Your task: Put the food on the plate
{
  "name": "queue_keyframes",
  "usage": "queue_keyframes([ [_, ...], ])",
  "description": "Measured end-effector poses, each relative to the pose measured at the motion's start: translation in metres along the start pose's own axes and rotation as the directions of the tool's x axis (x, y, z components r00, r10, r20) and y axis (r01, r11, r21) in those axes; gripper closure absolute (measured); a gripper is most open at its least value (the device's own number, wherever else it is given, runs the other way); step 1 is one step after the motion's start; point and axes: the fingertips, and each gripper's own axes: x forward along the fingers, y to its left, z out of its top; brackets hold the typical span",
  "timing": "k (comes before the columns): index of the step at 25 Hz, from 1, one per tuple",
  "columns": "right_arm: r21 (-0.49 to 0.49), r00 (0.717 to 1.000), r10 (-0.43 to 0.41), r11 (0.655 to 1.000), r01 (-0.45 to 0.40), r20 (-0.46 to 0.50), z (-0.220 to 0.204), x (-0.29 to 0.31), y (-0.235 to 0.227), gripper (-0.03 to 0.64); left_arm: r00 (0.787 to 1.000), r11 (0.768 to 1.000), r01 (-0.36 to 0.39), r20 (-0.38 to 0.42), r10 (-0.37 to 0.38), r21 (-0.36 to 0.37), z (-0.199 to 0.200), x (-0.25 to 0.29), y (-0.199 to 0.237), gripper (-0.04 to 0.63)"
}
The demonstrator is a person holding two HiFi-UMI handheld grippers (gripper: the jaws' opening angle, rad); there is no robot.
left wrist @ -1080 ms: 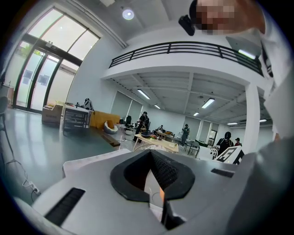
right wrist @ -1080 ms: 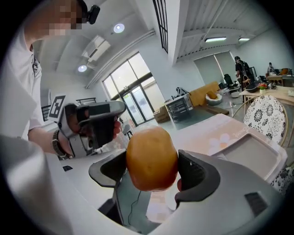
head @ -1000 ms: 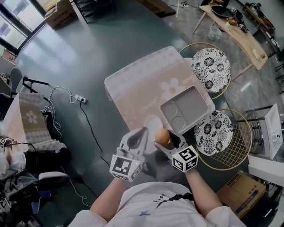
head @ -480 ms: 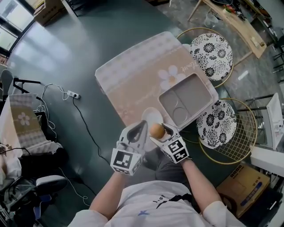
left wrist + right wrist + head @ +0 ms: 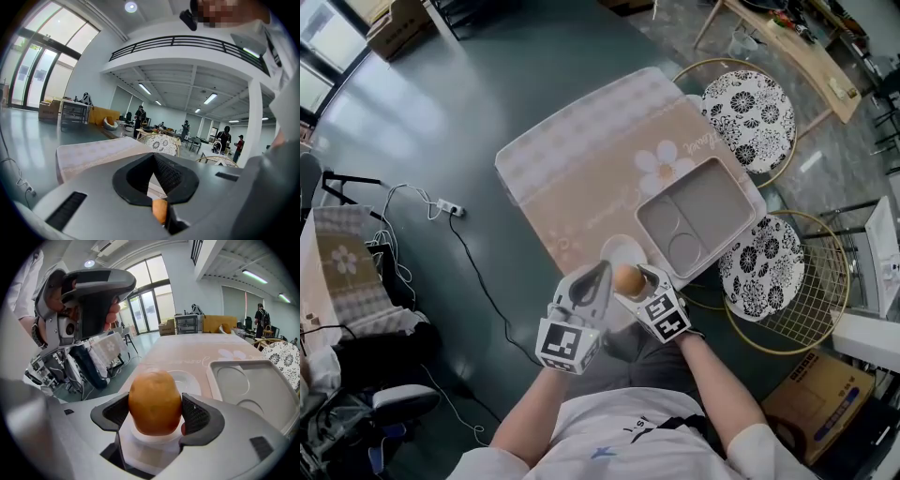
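Just left of the plate [image 5: 621, 246], at the near edge of the worktop [image 5: 581, 178]: left gripper [image 5: 598, 277], its jaws pressing together on nothing and taking no part.

At the plate's near rim, raised clear of it: right gripper [image 5: 156, 414], its jaws pinching the food [image 5: 627, 278] by its two sides and holding it off the plate.

Food: one rounded, egg-shaped piece with smooth orange-brown skin, faintly glossy, sitting upright between the pads.

Plate: small and white, lying bare.

Just right of the plate: compartmented tray [image 5: 698, 217], sitting empty.

Progress, as judged: the pick-up is looking complete and the food is hanging beside its target. Bringing it over the plate's middle, lowering it and letting go are awaiting.
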Motion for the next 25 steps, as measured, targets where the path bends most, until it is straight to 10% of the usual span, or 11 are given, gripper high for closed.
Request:
queue_keyframes([
  [25,0.026,0.999,0.021,0.999,-0.020,-0.044,0.040,-0.015,-0.002,0.301,1.000,1.000,-0.007,-0.026,0.006,-0.005,0.019,-0.001,-0.002,0.588],
])
